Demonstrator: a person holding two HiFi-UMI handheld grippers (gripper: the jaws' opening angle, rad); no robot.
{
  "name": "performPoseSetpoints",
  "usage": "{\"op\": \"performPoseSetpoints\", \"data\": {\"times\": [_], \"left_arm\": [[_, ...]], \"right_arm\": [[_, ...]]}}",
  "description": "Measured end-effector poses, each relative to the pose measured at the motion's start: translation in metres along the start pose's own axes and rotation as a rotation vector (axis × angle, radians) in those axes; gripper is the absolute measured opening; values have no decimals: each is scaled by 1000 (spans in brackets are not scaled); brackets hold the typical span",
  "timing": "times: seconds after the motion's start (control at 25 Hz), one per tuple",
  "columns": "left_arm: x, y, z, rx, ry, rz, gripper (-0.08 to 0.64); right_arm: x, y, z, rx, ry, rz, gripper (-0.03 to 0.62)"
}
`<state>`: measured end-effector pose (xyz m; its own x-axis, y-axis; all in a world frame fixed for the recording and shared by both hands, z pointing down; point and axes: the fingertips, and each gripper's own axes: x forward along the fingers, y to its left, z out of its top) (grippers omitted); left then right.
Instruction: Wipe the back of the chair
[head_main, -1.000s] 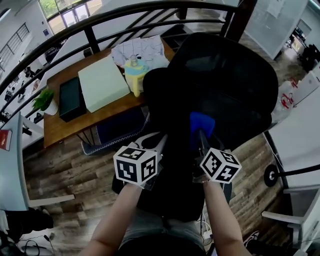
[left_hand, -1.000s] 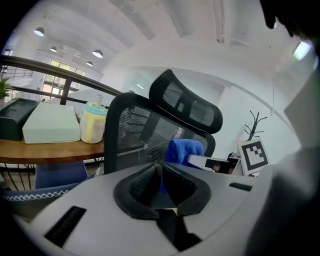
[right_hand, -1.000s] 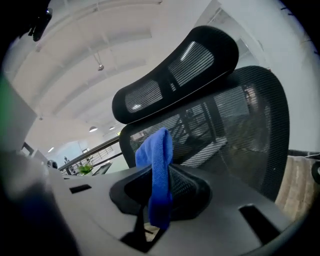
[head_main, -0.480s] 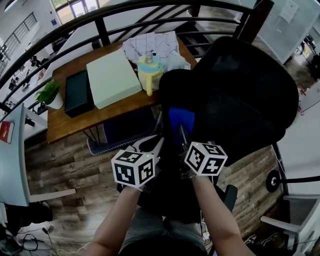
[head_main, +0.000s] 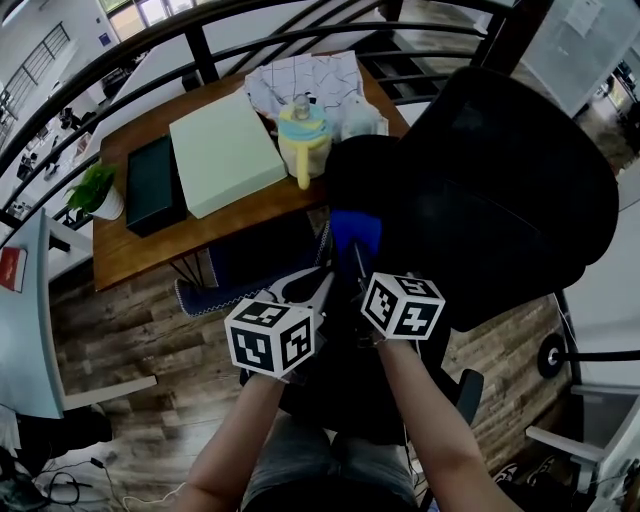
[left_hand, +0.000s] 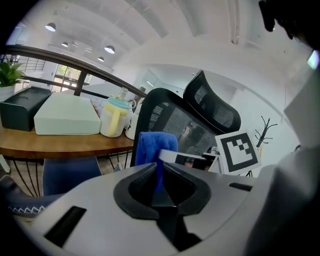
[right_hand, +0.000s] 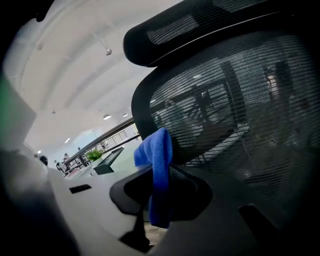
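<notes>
In the head view, your right gripper (head_main: 357, 258) has its tongs clamped on the blue cloth (head_main: 355, 230). The cloth is pressed against the left edge of the black mesh chair back (head_main: 500, 180). A second ago the cloth sat nearer the middle of the mesh. Since then it has slid left, and the marker cube has followed it. Your left gripper (head_main: 308, 285) hangs just beside the right one, lower and to the left, and is not touching the chair. Behind the chair, the wooden tabletop (head_main: 140, 250) carries a pale green box (head_main: 225, 150) and a yellow bottle with a blue top (head_main: 302, 135). No print on them can be read. The cubes show only black-and-white square patterns.

In the left gripper view, your tongs stand narrowly apart with nothing between them. The cloth is visible through the gap, beyond them.

In the right gripper view, the tongs pinch a fold of the cloth. Its upper bunch touches the frame of the chair back and its lower end hangs below the pads.
</notes>
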<state>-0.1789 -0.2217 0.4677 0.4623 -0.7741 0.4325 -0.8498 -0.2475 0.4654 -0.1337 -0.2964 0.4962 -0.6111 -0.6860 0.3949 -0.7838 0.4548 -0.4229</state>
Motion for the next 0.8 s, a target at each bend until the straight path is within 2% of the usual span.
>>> {"op": "performPoseSetpoints", "data": {"times": [0.32, 0.8], "left_arm": [[9, 0, -2, 8, 21, -6, 46], [32, -24, -5, 33, 49, -44, 46]], "right_arm": [[4, -22, 2, 23, -8, -42, 83], [-17, -52, 2, 46, -30, -79, 83]]}}
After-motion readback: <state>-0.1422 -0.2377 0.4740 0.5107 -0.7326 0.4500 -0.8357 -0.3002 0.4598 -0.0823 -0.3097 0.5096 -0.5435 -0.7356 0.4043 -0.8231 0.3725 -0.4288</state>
